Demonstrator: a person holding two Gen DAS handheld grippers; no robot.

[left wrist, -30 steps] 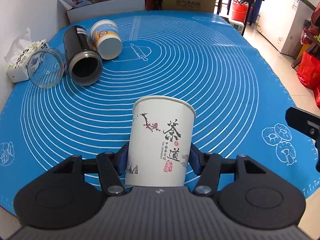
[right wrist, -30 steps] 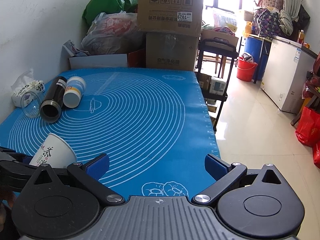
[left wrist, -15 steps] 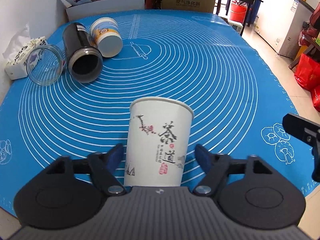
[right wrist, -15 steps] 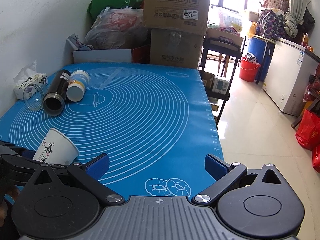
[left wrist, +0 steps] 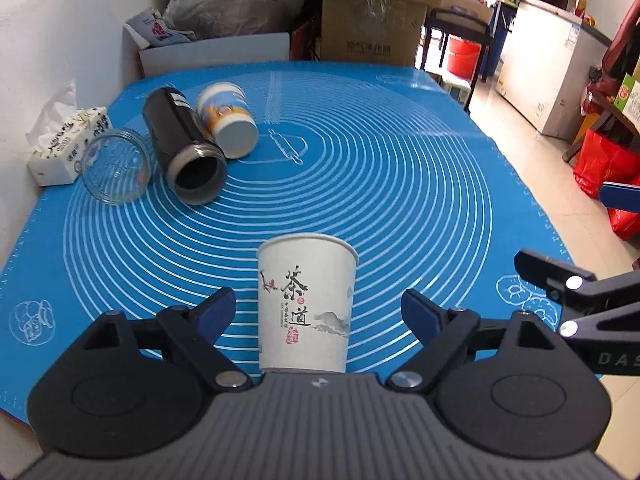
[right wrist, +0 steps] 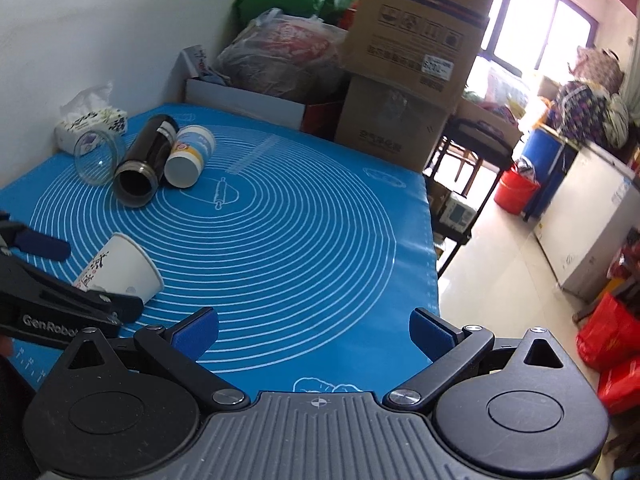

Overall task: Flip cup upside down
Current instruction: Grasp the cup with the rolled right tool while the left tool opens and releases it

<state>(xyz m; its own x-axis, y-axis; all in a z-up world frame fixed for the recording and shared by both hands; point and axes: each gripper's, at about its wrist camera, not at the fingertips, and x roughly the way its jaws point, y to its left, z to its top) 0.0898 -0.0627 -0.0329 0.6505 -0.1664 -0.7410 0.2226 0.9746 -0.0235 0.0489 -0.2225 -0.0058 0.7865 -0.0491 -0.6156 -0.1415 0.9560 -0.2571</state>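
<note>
A white paper cup with black Chinese lettering stands on the blue mat, wide rim up. My left gripper is open, its blue pads wide on either side of the cup and clear of it. The cup also shows in the right wrist view, at the left, with the left gripper's fingers around it. My right gripper is open and empty over the mat's near right edge.
At the mat's far left lie a glass jar, a black flask and a small printed cup, beside a tissue pack. Boxes and bags stand behind the table. The table edge drops to the floor at the right.
My left gripper let go of the cup, opened wide and drew back a little. The cup stays standing on the mat. The right gripper lifted and tilted slightly, still open.
</note>
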